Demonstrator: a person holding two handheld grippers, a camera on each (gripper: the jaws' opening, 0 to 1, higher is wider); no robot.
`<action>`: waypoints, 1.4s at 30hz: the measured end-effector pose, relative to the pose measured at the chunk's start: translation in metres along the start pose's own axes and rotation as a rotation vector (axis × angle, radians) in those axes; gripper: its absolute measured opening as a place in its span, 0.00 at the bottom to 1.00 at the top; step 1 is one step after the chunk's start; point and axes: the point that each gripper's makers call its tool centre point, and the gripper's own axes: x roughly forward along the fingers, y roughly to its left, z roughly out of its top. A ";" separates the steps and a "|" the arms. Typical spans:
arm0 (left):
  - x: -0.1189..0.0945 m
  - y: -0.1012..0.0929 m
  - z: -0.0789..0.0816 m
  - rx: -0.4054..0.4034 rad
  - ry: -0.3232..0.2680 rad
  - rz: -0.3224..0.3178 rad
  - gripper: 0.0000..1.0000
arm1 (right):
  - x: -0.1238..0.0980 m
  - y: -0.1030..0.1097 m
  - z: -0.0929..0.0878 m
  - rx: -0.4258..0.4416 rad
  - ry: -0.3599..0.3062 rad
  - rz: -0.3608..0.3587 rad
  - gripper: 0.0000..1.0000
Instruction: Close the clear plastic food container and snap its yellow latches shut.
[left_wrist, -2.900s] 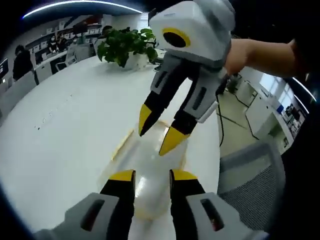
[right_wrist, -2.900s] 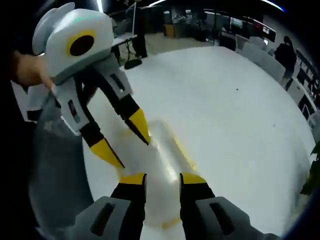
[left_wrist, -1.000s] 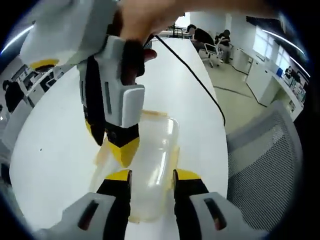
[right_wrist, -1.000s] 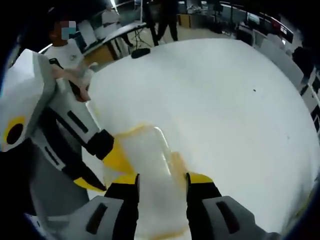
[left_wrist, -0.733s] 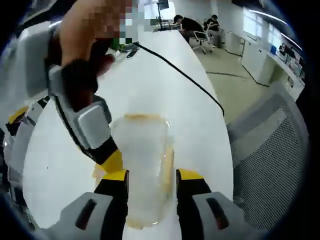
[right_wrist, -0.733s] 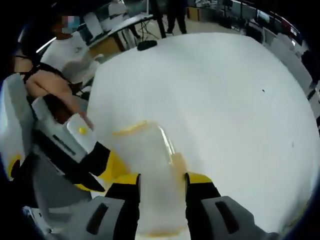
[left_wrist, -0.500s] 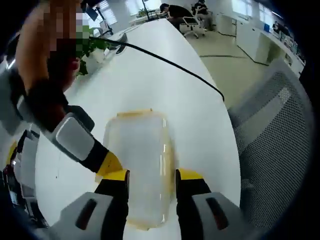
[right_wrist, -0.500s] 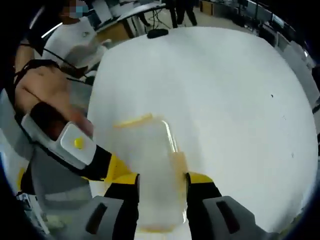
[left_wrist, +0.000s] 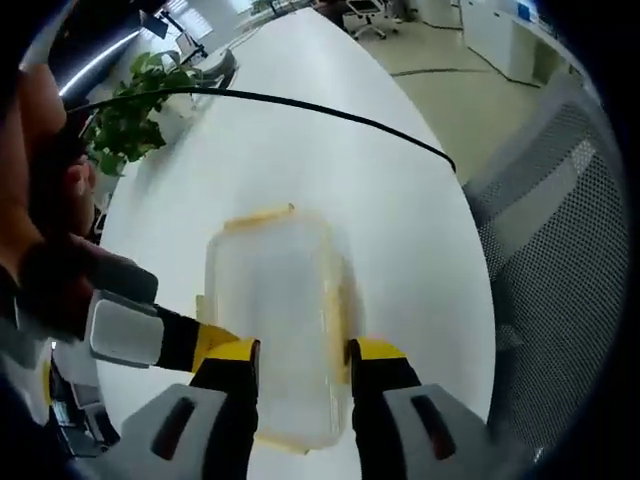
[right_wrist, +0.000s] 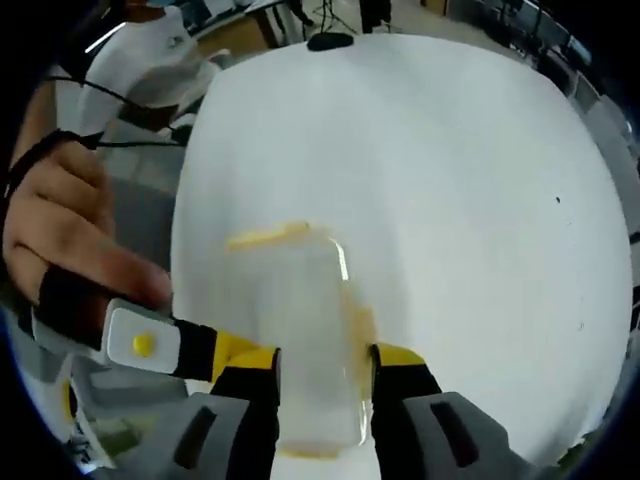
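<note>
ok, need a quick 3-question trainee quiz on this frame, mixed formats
1. True or false: the lid lies on the container.
2. Multiple choice: in the left gripper view, what stands at the table's far end? A) potted plant B) kettle C) laptop
3. Fill in: in the left gripper view, a black ___ runs across the table beyond the container.

Key
1. True. The lid sits on it, and the yellow latch shows at its far end.
2. A, the plant.
3. cable.
</note>
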 end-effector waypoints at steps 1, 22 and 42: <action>0.000 0.000 0.000 -0.003 0.005 -0.001 0.34 | 0.000 0.000 0.000 0.000 0.006 0.000 0.34; 0.000 0.001 -0.003 -0.032 0.045 0.004 0.33 | 0.001 0.000 -0.002 0.000 0.028 0.062 0.32; 0.000 0.014 -0.002 -0.006 0.051 0.053 0.31 | 0.008 0.011 0.002 0.012 0.079 0.175 0.27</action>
